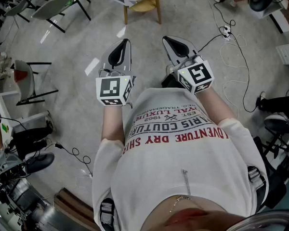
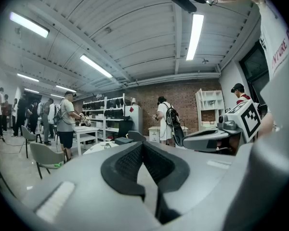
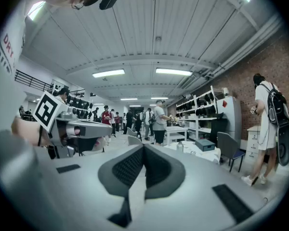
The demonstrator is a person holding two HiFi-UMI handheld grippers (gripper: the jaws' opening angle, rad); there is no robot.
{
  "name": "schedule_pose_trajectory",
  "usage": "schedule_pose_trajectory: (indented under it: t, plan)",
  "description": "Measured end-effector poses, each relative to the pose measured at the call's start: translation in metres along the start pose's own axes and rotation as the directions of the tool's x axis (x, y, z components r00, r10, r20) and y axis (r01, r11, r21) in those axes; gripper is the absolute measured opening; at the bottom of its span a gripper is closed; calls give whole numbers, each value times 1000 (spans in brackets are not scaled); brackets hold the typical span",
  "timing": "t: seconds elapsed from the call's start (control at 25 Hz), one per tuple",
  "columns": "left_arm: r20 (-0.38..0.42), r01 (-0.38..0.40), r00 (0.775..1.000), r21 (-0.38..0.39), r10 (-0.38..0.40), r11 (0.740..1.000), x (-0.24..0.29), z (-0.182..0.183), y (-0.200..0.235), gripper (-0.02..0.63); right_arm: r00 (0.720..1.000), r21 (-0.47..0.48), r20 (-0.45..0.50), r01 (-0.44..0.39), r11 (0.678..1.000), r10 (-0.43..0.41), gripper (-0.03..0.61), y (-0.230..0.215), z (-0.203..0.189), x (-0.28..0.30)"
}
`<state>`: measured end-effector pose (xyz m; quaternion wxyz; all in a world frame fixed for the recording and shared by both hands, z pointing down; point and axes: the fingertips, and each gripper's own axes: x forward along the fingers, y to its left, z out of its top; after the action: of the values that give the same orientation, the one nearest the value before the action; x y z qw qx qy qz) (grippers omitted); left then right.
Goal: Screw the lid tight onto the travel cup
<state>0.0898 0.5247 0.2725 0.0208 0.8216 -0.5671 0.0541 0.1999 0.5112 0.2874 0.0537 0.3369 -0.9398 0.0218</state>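
Left tongs (image 2: 143,148), smooth grey plastic shells with ribbed black pads (image 2: 127,165), pressed fully together on nothing, right tongs (image 3: 143,150) likewise closed and empty, small cylindrical metallic travel cup (image 3: 180,147) upright on round white bench (image 3: 198,153), one o'clock beyond right tongs' tip, well apart

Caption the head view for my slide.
Standing person holds left gripper and right gripper out over the floor, both jaws shut on nothing.
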Motion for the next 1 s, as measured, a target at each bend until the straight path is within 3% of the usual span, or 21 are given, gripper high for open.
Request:
schedule_pose_trajectory:
  t: [0.6, 0.76, 0.8, 0.84, 0.88, 0.92, 1.0]
  plan:
    - [4, -19, 1000, -46, 19, 999, 6, -8, 6, 11, 999, 2, -2, -45, 999, 45, 11, 5, -6, 3]
    - [-19, -32, 999, -69, 30, 997, 6, -22, 12, 35, 997, -12, -50, -58, 998, 57, 16, -5, -13, 7]
    - [-28, -25, 999, -77, 22, 997, 8, -27, 12, 107, 997, -8, -60, -51, 999, 50, 25, -12, -15, 8]
    - [-38, -18, 999, -83, 15, 996, 10, -32, 13, 192, 997, -1, -70, -45, 999, 44, 83, -20, -18, 10]
    - [-48, -17, 999, -89, 12, 996, 13, -37, 14, 216, 996, 4, -83, -42, 999, 43, 176, -26, -20, 13]
    - [-57, -20, 998, -95, 15, 995, 16, -42, 17, 216, 994, 5, -98, -44, 999, 44, 209, -32, -24, 16]
    - [-76, -38, 997, -110, 30, 993, 22, -50, 24, 216, 991, -3, -124, -55, 999, 54, 209, -42, -31, 23]
